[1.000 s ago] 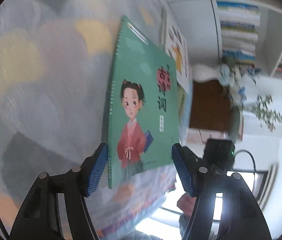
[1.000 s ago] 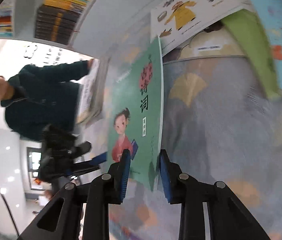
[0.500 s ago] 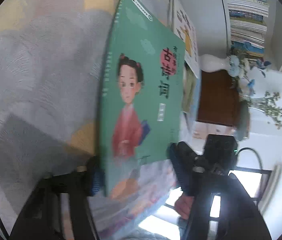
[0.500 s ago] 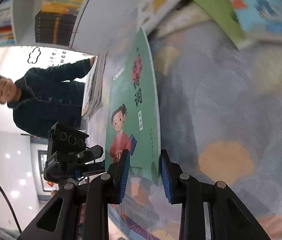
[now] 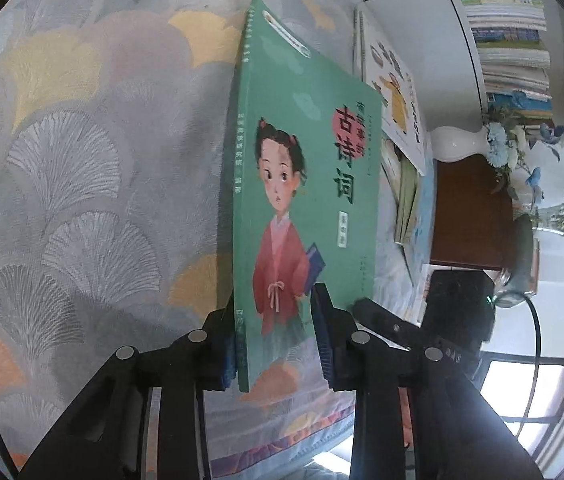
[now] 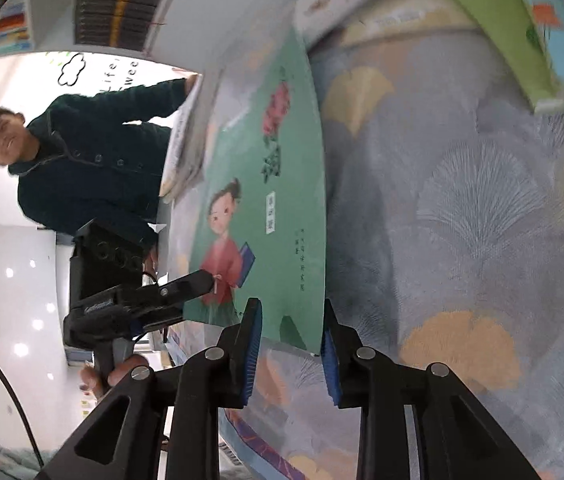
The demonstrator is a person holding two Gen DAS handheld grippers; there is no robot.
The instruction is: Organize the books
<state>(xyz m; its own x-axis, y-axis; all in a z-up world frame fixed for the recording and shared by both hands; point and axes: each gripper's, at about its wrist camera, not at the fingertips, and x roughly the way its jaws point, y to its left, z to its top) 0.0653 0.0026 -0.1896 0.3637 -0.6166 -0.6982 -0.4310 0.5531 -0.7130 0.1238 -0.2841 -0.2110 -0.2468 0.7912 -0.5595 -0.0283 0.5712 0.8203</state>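
A green book (image 5: pixel 306 184) with a girl in a red robe on its cover is lifted on edge above the leaf-patterned cloth (image 5: pixel 82 160). My left gripper (image 5: pixel 274 344) is shut on its spine-side lower edge. In the right wrist view the same green book (image 6: pixel 270 208) stands between the blue pads of my right gripper (image 6: pixel 290 344), which is shut on its other lower corner. The left gripper (image 6: pixel 186 288) shows there too, clamped on the book's left edge.
A white picture book (image 5: pixel 394 96) and a pile with a green and a blue book (image 6: pixel 522 28) lie at the far side of the table. Bookshelves (image 5: pixel 510 36) stand behind. A person in a dark jacket (image 6: pixel 82 160) holds a stack of books (image 6: pixel 186 136).
My left gripper has moved in and closed on the book's lower edge; a second ago it was open in front of it. My right gripper keeps its hold and the book has tilted up.
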